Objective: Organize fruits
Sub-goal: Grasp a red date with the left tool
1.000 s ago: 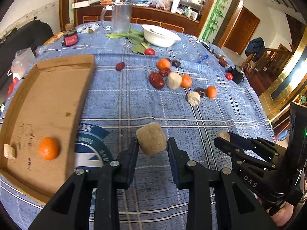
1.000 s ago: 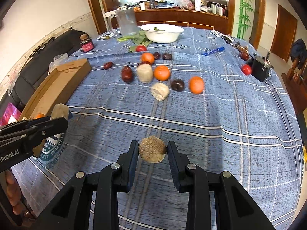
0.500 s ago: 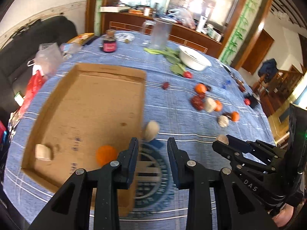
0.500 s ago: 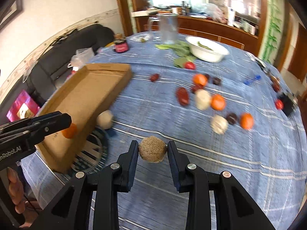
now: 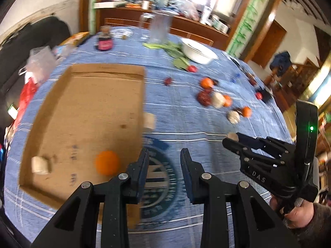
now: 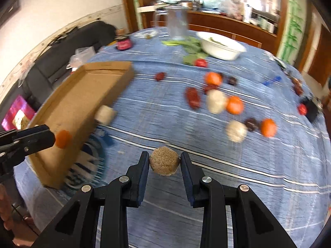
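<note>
Beige block (image 5: pixel 149 122) is no longer gripped by the left gripper (image 5: pixel 164 155) as it was 1 second ago. It is now seen clear of the fingertips, right at the outer right wall of the cardboard box (image 5: pixel 93 68) (blurred, so whether it is resting cannot be told). Left jaws are held apart with nothing between them, only blue tablecloth (image 5: pixel 186 124) behind. The right gripper (image 6: pixel 164 159) is clamped on 1 round brown lump (image 6: pixel 164 163), both pads pressed to its sides, raised over the cloth. Inside the box 2 items are seen: 1 orange (image 5: pixel 107 162) near the front and a second beige block (image 5: pixel 40 165) by the left wall. Loose fruit is scattered mid-table – oranges, dark red pieces, pale lumps – well apart from the box. A white bowl (image 6: pixel 221 47) is set at the far side.
</note>
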